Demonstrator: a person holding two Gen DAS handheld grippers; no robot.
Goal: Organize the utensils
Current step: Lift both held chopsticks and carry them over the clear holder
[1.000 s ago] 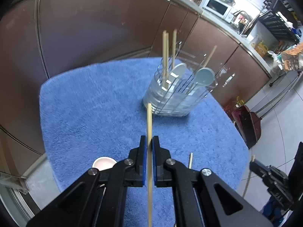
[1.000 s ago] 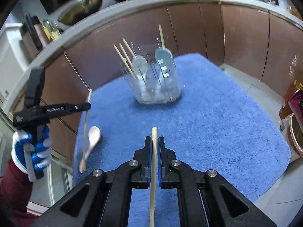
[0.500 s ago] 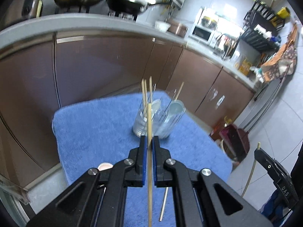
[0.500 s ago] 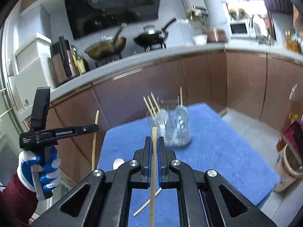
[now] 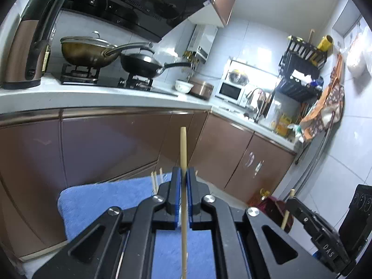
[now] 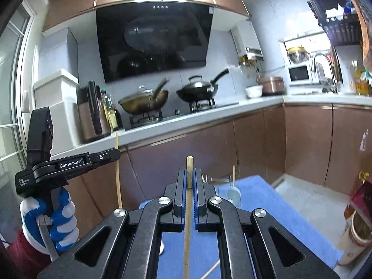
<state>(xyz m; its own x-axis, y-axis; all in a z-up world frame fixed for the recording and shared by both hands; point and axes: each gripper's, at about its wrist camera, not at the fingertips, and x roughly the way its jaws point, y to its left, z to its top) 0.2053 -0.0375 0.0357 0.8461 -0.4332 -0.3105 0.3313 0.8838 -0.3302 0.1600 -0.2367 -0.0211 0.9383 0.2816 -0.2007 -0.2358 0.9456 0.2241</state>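
- Step in hand, by my reading: carrying two chopsticks toward the holder; each gripper has one, both raised above the tabletop.
- The left gripper is clenched on a chopstick, which stands upright past the fingers toward 12 o'clock.
- The right gripper likewise pinches its chopstick upright.
- The holder sits low at the tabletop's far edge, at about 1 o'clock of the right fingers; chopsticks and a pale spoon already stand in it.
- One loose chopstick lies on the blue cloth.
- Next move calls for tipping each gripper down, lining the stick over the holder's mouth, then releasing.
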